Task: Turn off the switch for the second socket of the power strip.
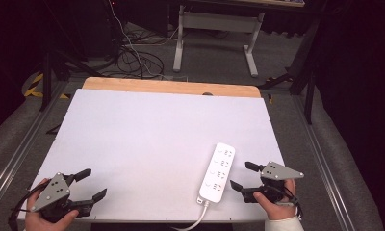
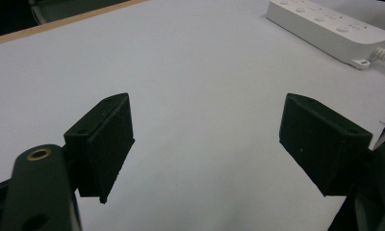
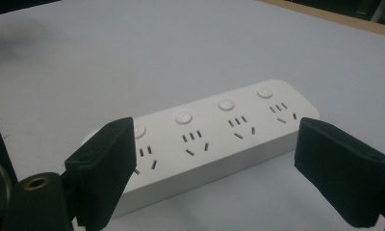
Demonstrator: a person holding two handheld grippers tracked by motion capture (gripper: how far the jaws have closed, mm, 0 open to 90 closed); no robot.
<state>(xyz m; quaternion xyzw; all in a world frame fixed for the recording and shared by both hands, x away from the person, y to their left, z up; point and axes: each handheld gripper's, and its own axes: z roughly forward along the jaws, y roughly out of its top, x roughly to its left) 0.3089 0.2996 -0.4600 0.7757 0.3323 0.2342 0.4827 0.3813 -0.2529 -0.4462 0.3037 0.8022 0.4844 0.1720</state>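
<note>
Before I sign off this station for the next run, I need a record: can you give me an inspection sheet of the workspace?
Surface: flat white tabletop with a wooden far edge.
Job's things: white four-socket plastic power strip, lying flat near the right front.
Clutter: nothing seen.
Grippers: left black tongs open over bare table; right black tongs open, beside the strip, not touching it.
Cables: the strip's white cord runs off the front edge; black cables lie on the floor.
Surroundings: grey table frame beyond.

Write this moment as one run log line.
left claw: open, empty | right claw: open, beside white plastic power strip | strip: flat on white table
</note>
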